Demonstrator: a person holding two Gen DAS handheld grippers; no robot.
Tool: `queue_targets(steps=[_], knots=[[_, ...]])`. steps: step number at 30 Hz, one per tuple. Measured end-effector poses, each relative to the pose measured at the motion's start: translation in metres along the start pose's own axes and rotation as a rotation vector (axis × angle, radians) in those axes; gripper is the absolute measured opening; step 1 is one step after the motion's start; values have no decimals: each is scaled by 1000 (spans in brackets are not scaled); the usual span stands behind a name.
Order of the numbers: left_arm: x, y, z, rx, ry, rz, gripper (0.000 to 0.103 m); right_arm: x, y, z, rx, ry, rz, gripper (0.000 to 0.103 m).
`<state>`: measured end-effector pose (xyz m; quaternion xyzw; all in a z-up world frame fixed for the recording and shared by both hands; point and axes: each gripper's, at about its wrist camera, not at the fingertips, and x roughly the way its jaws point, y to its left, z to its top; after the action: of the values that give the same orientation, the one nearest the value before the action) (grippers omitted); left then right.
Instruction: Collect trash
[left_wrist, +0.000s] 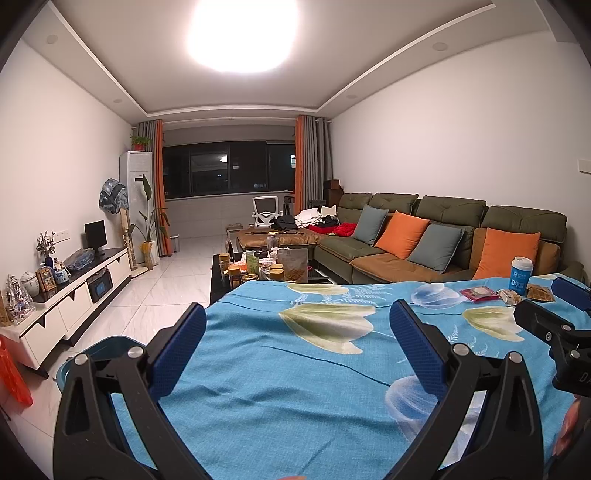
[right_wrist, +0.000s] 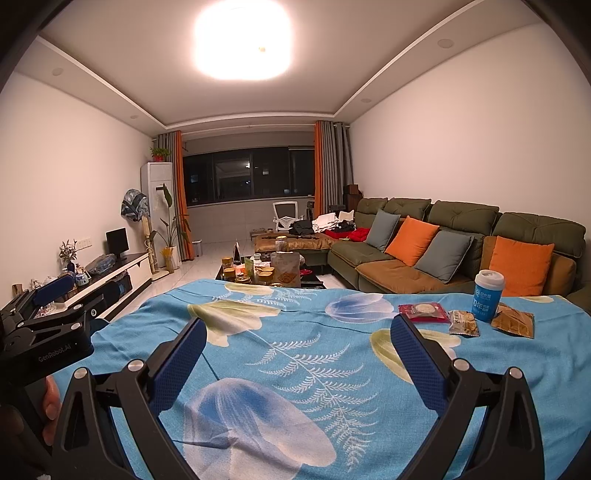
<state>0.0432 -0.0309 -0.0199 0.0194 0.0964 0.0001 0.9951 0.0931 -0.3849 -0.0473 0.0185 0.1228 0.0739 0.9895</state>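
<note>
On the blue flowered tablecloth (right_wrist: 295, 332), at its far right, lie a red snack packet (right_wrist: 423, 312), a small cracker packet (right_wrist: 463, 323) and a brown wrapper (right_wrist: 515, 320), with a blue-and-white cup (right_wrist: 487, 295) standing between them. The same group shows in the left wrist view: the red packet (left_wrist: 479, 294), the cup (left_wrist: 521, 275) and the brown wrapper (left_wrist: 540, 293). My left gripper (left_wrist: 297, 325) is open and empty over the cloth's left part. My right gripper (right_wrist: 297, 338) is open and empty, short of the packets.
A blue bin (left_wrist: 92, 354) stands on the floor at the table's left edge. A cluttered coffee table (left_wrist: 266, 267) stands beyond the table, a green sofa (left_wrist: 424, 236) with cushions on the right and a TV cabinet (left_wrist: 74, 291) on the left.
</note>
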Motion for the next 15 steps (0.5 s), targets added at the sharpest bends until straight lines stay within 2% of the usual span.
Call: queue_targets(steps=[15], knots=[[0,1,0,-2,0,-1,98,0,0,0,2,1,0,96]])
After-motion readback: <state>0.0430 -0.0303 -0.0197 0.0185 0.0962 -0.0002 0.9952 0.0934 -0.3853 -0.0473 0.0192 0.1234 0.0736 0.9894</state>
